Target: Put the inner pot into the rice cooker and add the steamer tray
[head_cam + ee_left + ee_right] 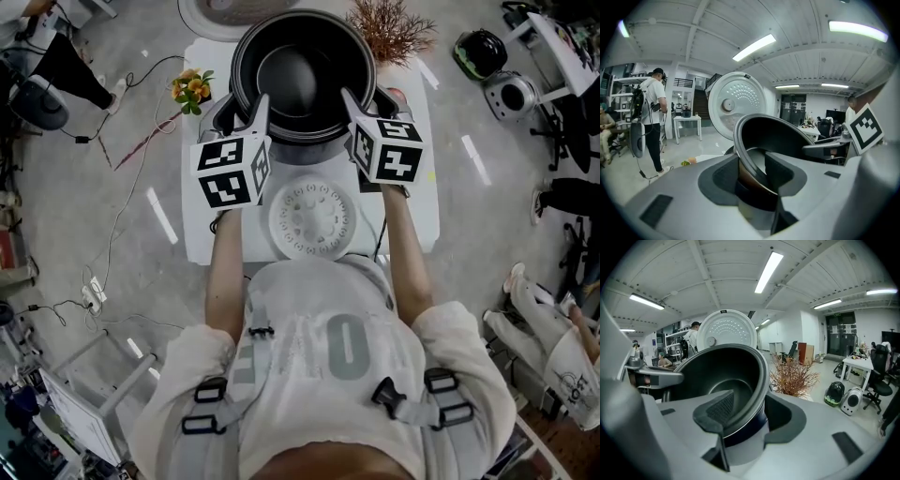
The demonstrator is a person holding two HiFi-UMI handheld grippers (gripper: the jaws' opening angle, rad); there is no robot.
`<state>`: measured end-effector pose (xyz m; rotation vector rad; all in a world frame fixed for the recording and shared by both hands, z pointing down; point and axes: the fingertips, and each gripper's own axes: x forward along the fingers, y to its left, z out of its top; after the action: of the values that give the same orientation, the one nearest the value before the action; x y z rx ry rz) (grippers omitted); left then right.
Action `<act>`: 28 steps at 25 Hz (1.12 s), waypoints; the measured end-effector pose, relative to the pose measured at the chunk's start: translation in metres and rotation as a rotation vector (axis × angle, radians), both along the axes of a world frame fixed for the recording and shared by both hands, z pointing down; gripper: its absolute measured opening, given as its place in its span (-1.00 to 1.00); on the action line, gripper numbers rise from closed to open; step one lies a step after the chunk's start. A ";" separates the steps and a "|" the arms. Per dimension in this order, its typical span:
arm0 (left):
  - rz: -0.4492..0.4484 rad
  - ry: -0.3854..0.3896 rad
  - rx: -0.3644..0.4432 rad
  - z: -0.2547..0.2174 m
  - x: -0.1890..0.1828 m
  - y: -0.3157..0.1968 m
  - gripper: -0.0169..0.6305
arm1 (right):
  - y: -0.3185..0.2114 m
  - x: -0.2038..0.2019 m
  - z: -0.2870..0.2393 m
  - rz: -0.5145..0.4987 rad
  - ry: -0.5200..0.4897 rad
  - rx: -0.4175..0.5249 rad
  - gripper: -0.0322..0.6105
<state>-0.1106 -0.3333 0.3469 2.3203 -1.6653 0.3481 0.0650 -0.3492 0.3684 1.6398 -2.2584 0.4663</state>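
Wearer's torso [319, 366]: nearest thing under the head camera; I logged a pale shirt crossed by grey harness straps [202, 412], both forearms reaching forward.
Left gripper [752, 161]: I saw its jaws pinching the left rim of the inner pot [302, 70], one jaw inside the wall and one outside.
Right gripper [749, 404]: likewise clamped on the pot's right rim, with the textured pad inside.
Marker cubes: one on each tool, left [232, 172] and right [389, 150].
Inner pot: dark, empty and carried between the two tools over the mouth of the rice cooker [223, 117]. I could not tell whether it was seated.
Cooker lid [736, 103]: white, round and standing open behind the pot.
Steamer tray [312, 220]: a white perforated disc, lying flat on the table between the cooker and the wearer.
Table [202, 234]: small with a white top. I noted orange flowers [192, 87] at its far left corner and a dry brown plant [389, 28] at its far right.
Floor [141, 150]: grey, with white tape strips, trailing cables [112, 234] and a power strip [92, 295].
Ceiling [693, 56]: white panels with long strip lights [753, 47].
Room, left side: a person with a backpack [651, 112] stood near a white side table [686, 123].
Room, right side: two rounded cases [834, 392] on the floor, beside them a desk [855, 364] and an office chair [881, 376].
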 end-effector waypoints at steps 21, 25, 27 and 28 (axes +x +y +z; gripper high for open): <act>-0.017 0.024 -0.165 0.022 -0.008 -0.010 -0.42 | -0.006 -0.007 0.016 -0.009 0.023 -0.148 -0.24; -0.020 0.009 -0.175 0.033 -0.007 -0.009 -0.42 | -0.006 -0.005 0.026 -0.008 0.034 -0.152 -0.24; -0.021 0.008 -0.172 0.035 -0.007 -0.009 -0.42 | -0.006 -0.005 0.026 -0.004 0.029 -0.147 -0.24; -0.022 0.011 -0.175 0.036 -0.007 -0.010 -0.42 | -0.006 -0.006 0.026 0.000 0.026 -0.142 -0.24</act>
<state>-0.1178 -0.3429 0.3832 2.1714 -1.5858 0.4571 0.0594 -0.3556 0.3942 1.5661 -2.1538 0.5883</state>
